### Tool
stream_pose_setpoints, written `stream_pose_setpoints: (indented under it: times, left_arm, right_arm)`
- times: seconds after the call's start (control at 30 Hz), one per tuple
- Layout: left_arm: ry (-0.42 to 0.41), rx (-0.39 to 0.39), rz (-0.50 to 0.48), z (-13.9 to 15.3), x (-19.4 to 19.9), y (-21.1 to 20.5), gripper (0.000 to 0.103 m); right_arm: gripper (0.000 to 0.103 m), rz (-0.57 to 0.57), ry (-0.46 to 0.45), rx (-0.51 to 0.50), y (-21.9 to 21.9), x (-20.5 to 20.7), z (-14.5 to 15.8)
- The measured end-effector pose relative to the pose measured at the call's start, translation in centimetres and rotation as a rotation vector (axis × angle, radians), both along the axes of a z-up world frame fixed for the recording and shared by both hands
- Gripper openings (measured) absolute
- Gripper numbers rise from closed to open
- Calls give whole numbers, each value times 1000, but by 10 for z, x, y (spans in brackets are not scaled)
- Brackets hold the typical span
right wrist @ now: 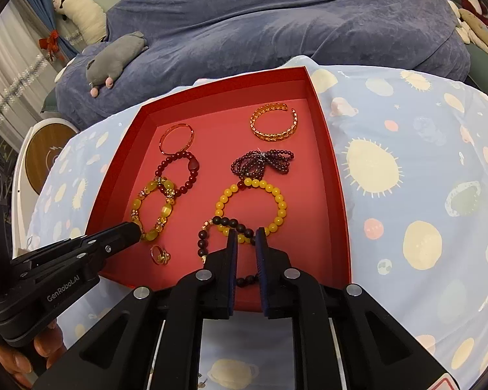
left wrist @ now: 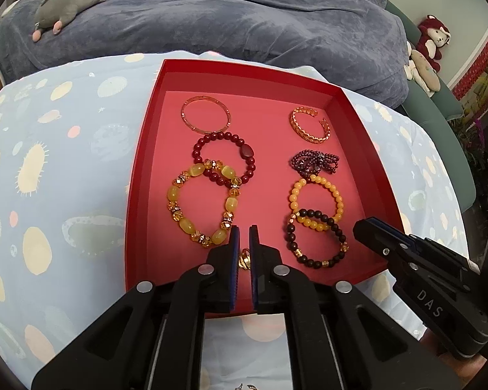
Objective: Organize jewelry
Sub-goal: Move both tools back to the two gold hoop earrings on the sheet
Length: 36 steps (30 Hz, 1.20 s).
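The gold ring [left wrist: 244,260] is half hidden in the left wrist view, showing only as a sliver in the slot between the left tongs [left wrist: 244,234]; the right wrist view shows it whole, lying on the floor of the red tray [left wrist: 146,169] near the front edge, just beside the left tongs' tips. From that side view the ring appears to lie free and not pinched, though the tips themselves are seen only edge-on. The left tongs stand narrow, with a slim gap between the blue pads. The right tongs [right wrist: 246,237] are also narrow, with nothing between them; their black body covers the middle of the dark bead bracelet [right wrist: 224,224], so only its upper arc and a few beads near the tray's front wall show.

Everything else lies in the tray in two columns. On one side are a thin gold bangle [left wrist: 205,114], a dark red bead bracelet [left wrist: 226,157] and a chunky yellow bracelet [left wrist: 202,208] with amber crystals, the last two overlapping. On the other are an open gold cuff [left wrist: 310,124], a bunched purple bead strand [left wrist: 314,162] and a yellow round-bead bracelet [left wrist: 315,202], which overlaps the dark one. The tray rests on a pale blue patterned cloth [left wrist: 48,169]. At the left view's bottom edge some small metal bits are cut off and unreadable.
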<state>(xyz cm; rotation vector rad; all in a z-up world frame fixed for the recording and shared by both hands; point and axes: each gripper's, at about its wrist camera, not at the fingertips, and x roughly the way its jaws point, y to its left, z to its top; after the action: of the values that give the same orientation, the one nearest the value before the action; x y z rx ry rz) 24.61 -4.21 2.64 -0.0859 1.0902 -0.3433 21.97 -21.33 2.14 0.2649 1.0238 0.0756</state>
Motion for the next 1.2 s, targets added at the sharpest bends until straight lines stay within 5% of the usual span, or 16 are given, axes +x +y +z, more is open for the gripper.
stream_pose_setpoints:
  times: [0.1, 0.17, 0.8, 1.2]
  left_arm:
    - [-29, 18, 23, 4, -2, 3, 28]
    - [-37, 6, 28, 7, -4, 7, 28]
    - [-101, 5, 53, 36, -56, 21, 35]
    - [-53, 9, 81, 19, -104, 42, 35]
  right_arm:
    - [31, -15, -16, -5, -1, -5, 5]
    - [36, -18, -28, -7, -1, -9, 9]
    - [36, 3, -52, -30, 11, -69, 26]
    - [36, 60, 3, -47, 37, -112, 6]
